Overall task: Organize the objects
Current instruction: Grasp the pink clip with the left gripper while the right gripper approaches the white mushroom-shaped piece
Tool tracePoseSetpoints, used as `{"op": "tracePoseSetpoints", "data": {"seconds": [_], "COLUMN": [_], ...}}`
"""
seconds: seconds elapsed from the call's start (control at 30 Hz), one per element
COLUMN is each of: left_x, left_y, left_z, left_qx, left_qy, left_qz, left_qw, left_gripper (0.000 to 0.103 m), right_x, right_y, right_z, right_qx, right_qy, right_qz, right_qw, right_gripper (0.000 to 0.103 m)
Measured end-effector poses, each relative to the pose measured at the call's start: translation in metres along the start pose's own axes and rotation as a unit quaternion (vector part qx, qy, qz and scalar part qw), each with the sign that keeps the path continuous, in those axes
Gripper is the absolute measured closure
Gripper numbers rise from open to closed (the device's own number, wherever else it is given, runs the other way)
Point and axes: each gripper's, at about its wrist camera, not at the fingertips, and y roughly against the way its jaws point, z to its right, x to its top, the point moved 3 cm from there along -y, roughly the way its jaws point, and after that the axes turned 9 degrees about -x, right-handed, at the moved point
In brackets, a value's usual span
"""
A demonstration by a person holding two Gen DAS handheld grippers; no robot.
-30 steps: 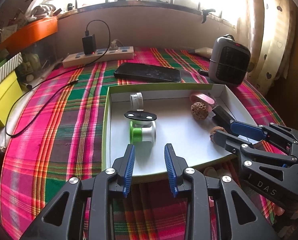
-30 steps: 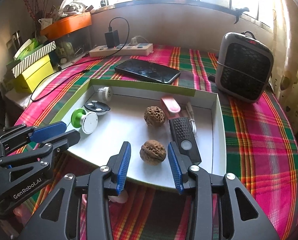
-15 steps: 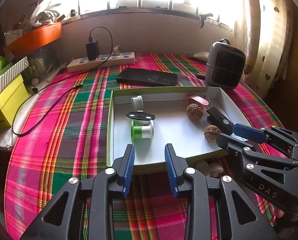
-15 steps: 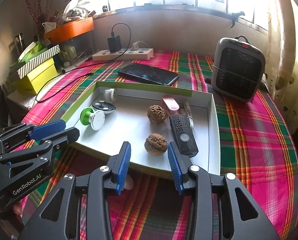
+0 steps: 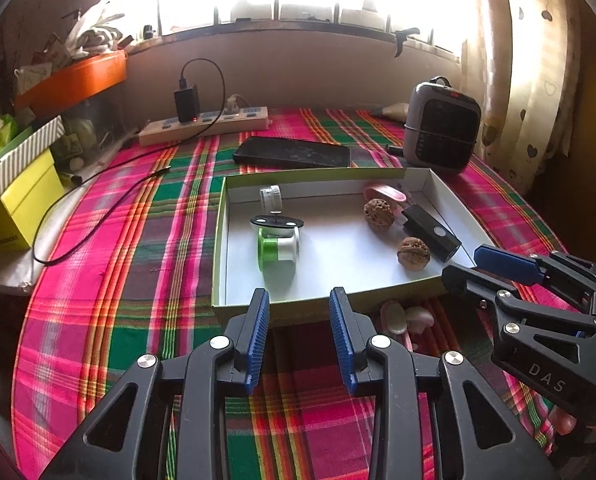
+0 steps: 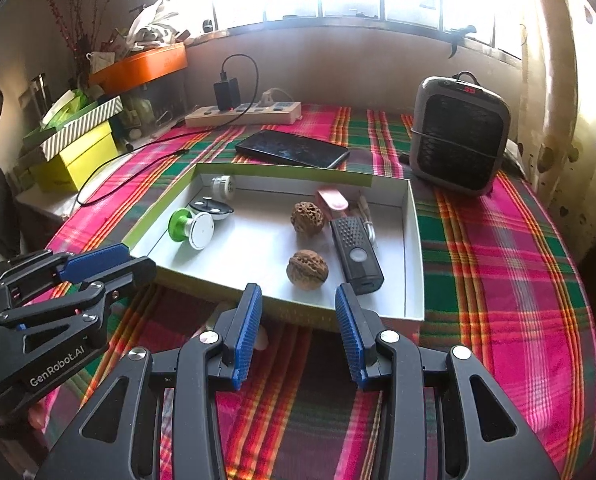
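While both tools hang over the near edge of the table, neither holds anything: the left gripper [image 5: 298,336] stands partly open with bare cloth between its pads, and the right gripper [image 6: 298,332] likewise, its jaws set a little wider.

Box [image 6: 414,240], shallow, white inside, green rim: sits mid-table on the plaid cloth [image 6: 498,280], its near wall just beyond both sets of fingertips.
- Left half: green spool [image 5: 278,246] on its side, a black oval piece [image 5: 276,222] touching it, a small clear jar [image 5: 271,197] at the far wall.
- Right half: two walnuts [image 6: 307,269], apart; a black remote [image 6: 356,254] beside them; a pink item [image 6: 332,200] at the far wall.

Contents appear gathered by kind, so sorting seems largely done.

Pale pebbles [image 5: 402,314]: on the cloth outside the near wall, probably the remaining pieces.
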Motion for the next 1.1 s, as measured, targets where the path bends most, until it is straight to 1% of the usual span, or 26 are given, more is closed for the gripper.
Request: {"op": "tracePoseSetpoints", "data": {"seconds": [0.27,0.57,0.67,0.83,0.9,1.1], "left_x": [-0.008,-0.024,-0.028,-0.028,-0.029,-0.029], "left_y": [0.002,-0.002,-0.004,-0.007,-0.009,-0.019], "left_z": [0.004,0.008,0.012,0.018,0.022,0.031], "left_qx": [-0.007,-0.045,-0.057,-0.093,-0.105,-0.112], "left_qy": [-0.002,0.01,0.009,0.018,0.018,0.008], "left_qz": [-0.006,-0.028,-0.035,-0.039,-0.044,-0.056], "left_qw": [1.0,0.9986,0.9978,0.9947,0.9933,0.9921], "left_gripper": [0.074,0.073,0.07,0.064,0.063,0.063], "right_x": [-0.007,-0.022,-0.026,-0.032,-0.034,-0.038], "right_y": [0.005,0.008,0.007,0.008,0.008,0.007], "right_z": [0.001,0.007,0.009,0.015,0.018,0.024], "right_qx": [0.0,-0.001,-0.001,-0.004,-0.006,-0.009], "right_qy": [-0.003,-0.009,-0.013,-0.019,-0.023,-0.03], "right_qz": [-0.002,-0.012,-0.015,-0.021,-0.022,-0.028], "right_qw": [1.0,1.0,1.0,1.0,0.999,0.999], "right_gripper": [0.063,0.063,0.063,0.063,0.063,0.063]}}
